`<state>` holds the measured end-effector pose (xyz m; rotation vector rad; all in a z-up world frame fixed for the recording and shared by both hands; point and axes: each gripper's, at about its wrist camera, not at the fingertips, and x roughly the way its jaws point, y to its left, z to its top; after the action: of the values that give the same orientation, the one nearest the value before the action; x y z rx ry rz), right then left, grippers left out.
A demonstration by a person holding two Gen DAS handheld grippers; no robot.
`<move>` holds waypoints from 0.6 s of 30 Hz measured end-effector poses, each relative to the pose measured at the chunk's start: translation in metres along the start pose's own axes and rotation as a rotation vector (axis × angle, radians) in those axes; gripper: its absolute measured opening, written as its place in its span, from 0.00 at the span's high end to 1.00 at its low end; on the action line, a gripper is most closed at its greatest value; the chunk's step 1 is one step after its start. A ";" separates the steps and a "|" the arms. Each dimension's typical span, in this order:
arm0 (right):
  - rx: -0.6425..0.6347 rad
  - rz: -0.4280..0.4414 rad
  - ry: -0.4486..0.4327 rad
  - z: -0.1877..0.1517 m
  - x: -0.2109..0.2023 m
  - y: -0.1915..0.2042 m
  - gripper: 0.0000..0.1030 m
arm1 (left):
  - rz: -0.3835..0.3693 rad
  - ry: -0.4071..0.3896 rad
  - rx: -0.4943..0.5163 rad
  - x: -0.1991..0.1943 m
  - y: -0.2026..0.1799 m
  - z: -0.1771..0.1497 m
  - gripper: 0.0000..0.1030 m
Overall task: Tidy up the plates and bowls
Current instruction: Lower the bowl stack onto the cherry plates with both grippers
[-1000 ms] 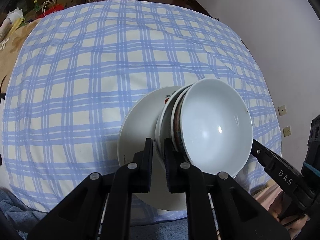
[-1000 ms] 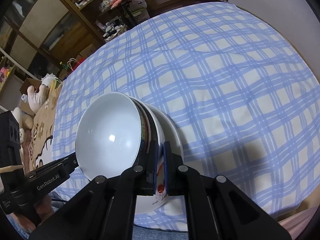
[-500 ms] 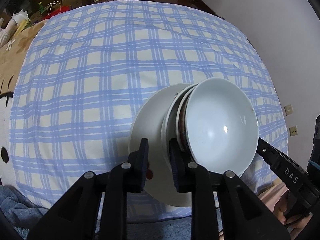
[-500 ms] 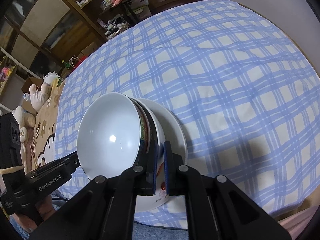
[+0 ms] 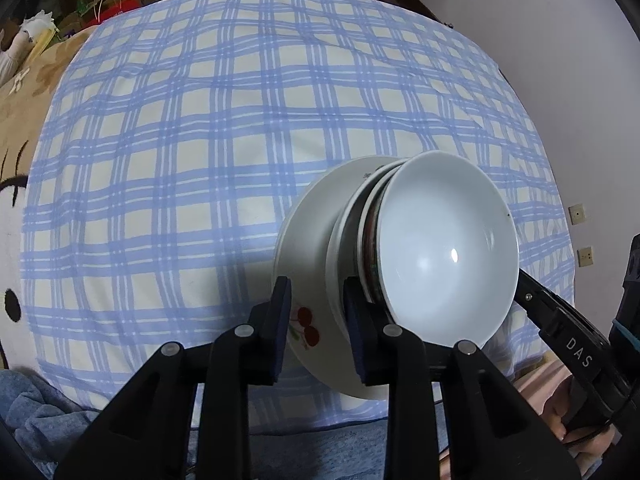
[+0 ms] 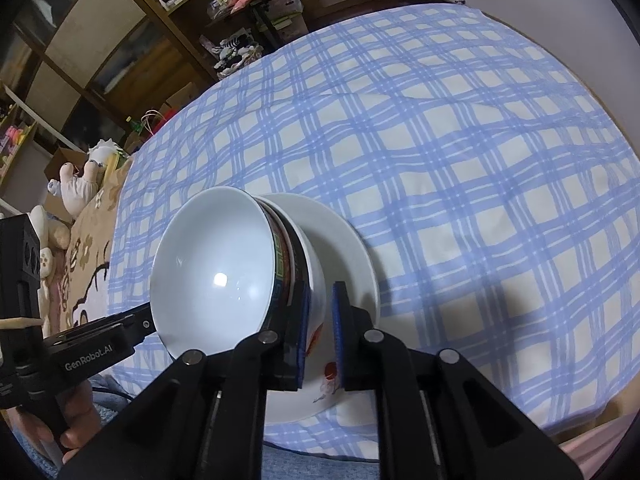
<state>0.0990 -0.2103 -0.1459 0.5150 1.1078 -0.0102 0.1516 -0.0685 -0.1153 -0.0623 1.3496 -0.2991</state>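
Left gripper (image 5: 316, 324): jaws parted, straddling the plate (image 5: 308, 248) rim, pads clear of it. Right gripper (image 6: 319, 330): narrow gap, rim between pads, contact uncertain. Stacked bowls (image 6: 224, 264) sit on plate. Lettering: "DAS", "GenRobot.AI". Surface: blue plaid cloth (image 5: 180, 140); shelving (image 6: 120, 40) behind

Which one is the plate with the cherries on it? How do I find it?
Look at the blue checked cloth and find the stack of dishes near its front edge. The cherry plate is the widest, flattest piece at the very bottom, under the nested bowls. Only it has little red cherries painted on its rim.
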 end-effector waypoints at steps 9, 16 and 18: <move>-0.023 -0.023 -0.016 -0.002 0.000 0.003 0.88 | 0.072 0.007 0.020 -0.002 -0.004 -0.003 0.55; -0.022 -0.012 -0.004 -0.003 0.001 0.002 0.85 | 0.123 0.009 0.041 -0.003 -0.005 -0.004 0.49; -0.016 0.002 0.004 -0.003 0.002 0.000 0.85 | 0.131 0.005 0.047 -0.006 -0.007 -0.004 0.49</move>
<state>0.0970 -0.2085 -0.1486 0.5021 1.1108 0.0015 0.1449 -0.0730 -0.1088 0.0665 1.3443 -0.2205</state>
